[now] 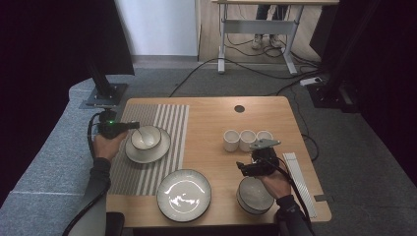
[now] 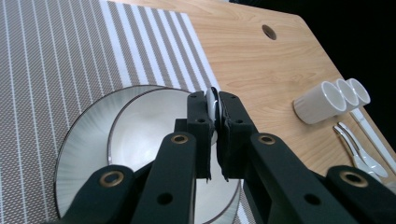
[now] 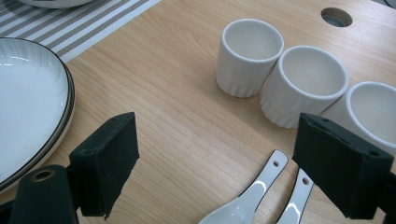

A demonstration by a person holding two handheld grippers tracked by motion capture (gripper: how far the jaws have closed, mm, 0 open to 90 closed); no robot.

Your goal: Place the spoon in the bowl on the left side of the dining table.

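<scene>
My left gripper [image 1: 134, 126] [image 2: 214, 100] is shut on the thin handle of a white spoon [image 2: 212, 103], whose scoop rests inside a white bowl [image 1: 146, 138] [image 2: 149, 135]. That bowl stands on a dark-rimmed plate [image 1: 147, 153] [image 2: 81, 154] on the striped placemat [image 1: 147, 118]. My right gripper [image 1: 242, 167] [image 3: 217, 154] stands open just above the wood with nothing between its pads. Two white spoons [image 3: 250, 198] [image 2: 357, 147] lie just ahead of it. Three white cups [image 1: 247, 140] [image 3: 250, 56] stand in a row beyond it.
A second plate [image 1: 183, 194] [image 3: 28, 107] sits at the front middle. Another bowl [image 1: 254, 195] is under the right hand. A white ribbed strip [image 1: 298, 179] lies along the right edge. A cable hole [image 1: 239, 108] marks the far side of the table.
</scene>
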